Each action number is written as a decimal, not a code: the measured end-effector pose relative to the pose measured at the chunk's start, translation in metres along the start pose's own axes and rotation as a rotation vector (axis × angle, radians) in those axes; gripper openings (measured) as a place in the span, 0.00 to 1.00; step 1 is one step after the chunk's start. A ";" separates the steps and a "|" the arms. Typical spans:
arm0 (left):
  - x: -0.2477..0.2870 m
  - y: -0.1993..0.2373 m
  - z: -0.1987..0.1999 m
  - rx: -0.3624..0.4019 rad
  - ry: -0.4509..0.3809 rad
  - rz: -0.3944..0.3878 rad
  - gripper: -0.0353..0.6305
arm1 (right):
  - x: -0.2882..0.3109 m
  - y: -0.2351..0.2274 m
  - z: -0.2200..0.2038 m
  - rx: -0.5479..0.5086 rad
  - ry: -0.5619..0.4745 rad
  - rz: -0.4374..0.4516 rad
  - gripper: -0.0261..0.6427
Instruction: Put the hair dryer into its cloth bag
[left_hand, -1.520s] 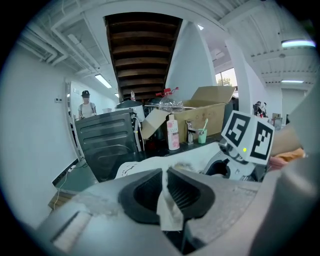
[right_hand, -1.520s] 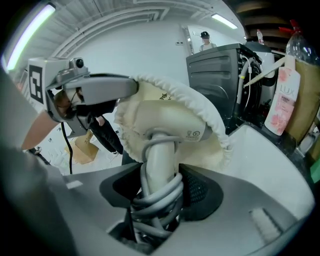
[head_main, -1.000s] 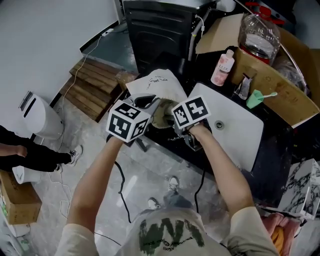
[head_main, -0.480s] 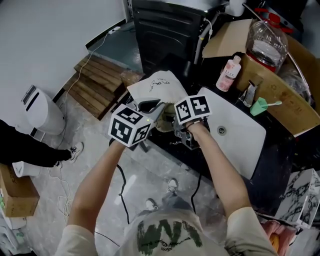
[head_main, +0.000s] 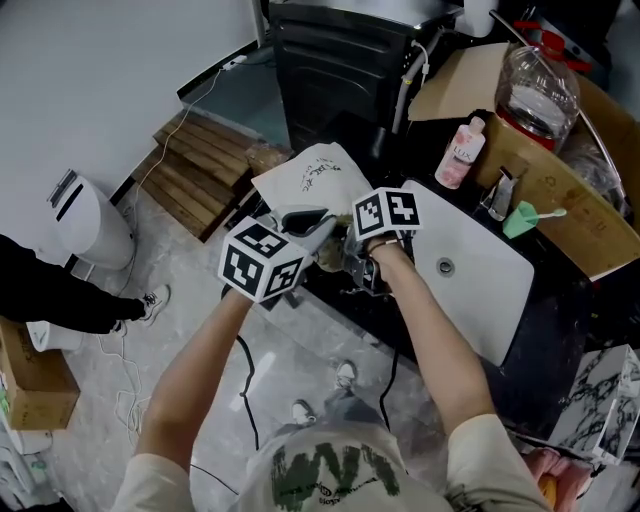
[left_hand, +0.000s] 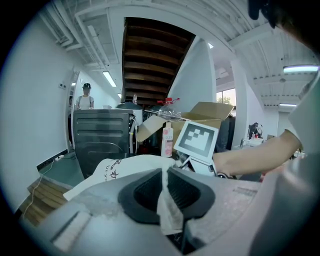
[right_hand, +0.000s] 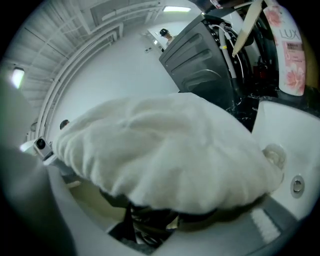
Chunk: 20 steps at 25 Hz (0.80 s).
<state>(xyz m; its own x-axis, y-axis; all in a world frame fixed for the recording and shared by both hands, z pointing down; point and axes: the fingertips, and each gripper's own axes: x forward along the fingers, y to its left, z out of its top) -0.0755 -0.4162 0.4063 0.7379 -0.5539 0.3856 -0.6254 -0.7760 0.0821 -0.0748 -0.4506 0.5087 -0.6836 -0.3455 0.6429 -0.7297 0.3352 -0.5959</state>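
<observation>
The left gripper (left_hand: 164, 190) had its jaws nearly together, pinching a thin fold of the white cloth bag with dark print (head_main: 308, 172). The right gripper (head_main: 338, 252), jaws spread wide, clasped the bag's bulging body; a dark shape, apparently the hair dryer (right_hand: 146, 220), showed under the cloth. Both were just beside the white rectangular sink (head_main: 480, 300).

Left gripper (left_hand: 164, 189): centre of the head view, jaws almost together, pinching a fold of the cloth bag (left_hand: 167, 214).
Right gripper (right_hand: 165, 210): just right of it, jaws wide, clamped round the bag's bulging body.
Left forearm (head_main: 190, 380): bare, rising from bottom edge.
Right forearm (head_main: 430, 330): bare, angled up-left, converging.
</observation>
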 end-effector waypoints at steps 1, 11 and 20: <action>0.000 -0.001 0.000 -0.004 -0.001 -0.005 0.12 | 0.001 0.000 0.002 0.011 -0.007 0.001 0.38; -0.004 0.001 0.001 -0.020 -0.009 0.008 0.12 | 0.012 0.001 0.017 0.065 -0.067 0.004 0.38; -0.006 0.008 -0.012 -0.023 0.022 0.028 0.12 | 0.017 -0.018 0.015 -0.089 -0.044 -0.144 0.38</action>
<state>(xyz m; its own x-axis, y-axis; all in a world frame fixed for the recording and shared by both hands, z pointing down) -0.0878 -0.4157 0.4158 0.7143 -0.5684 0.4083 -0.6517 -0.7528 0.0922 -0.0734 -0.4754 0.5233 -0.5733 -0.4333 0.6954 -0.8177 0.3554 -0.4528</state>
